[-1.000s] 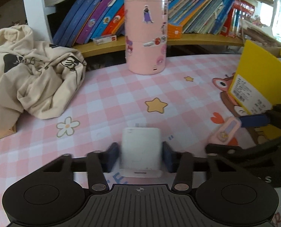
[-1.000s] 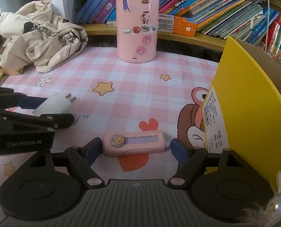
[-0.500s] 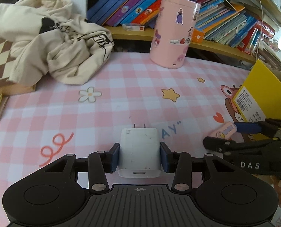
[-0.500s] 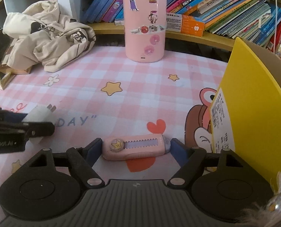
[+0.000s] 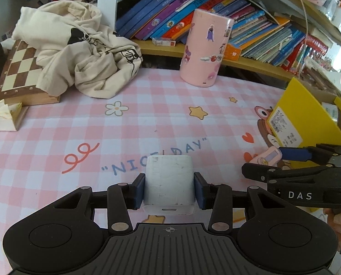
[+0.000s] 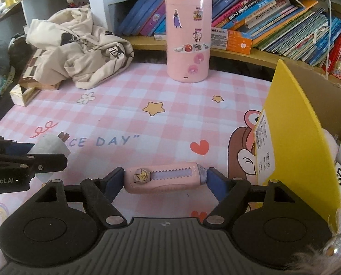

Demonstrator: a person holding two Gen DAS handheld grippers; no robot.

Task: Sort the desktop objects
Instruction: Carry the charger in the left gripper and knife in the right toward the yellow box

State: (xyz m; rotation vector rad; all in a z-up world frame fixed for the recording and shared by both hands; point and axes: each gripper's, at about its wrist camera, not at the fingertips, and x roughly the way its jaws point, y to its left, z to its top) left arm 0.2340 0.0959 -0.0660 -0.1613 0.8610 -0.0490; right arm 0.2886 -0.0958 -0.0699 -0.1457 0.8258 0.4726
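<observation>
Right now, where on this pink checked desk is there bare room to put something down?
The widest free patch is mid-desk, between the cream garment, the pink canister and the yellow box. It is crowded at the left edge by the chessboard, and near the front where both grippers hold the white charger and pink cutter.

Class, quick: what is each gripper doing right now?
Left gripper: shut on the white square plug-in charger.
Right gripper: shut on the pink plastic utility knife.
</observation>
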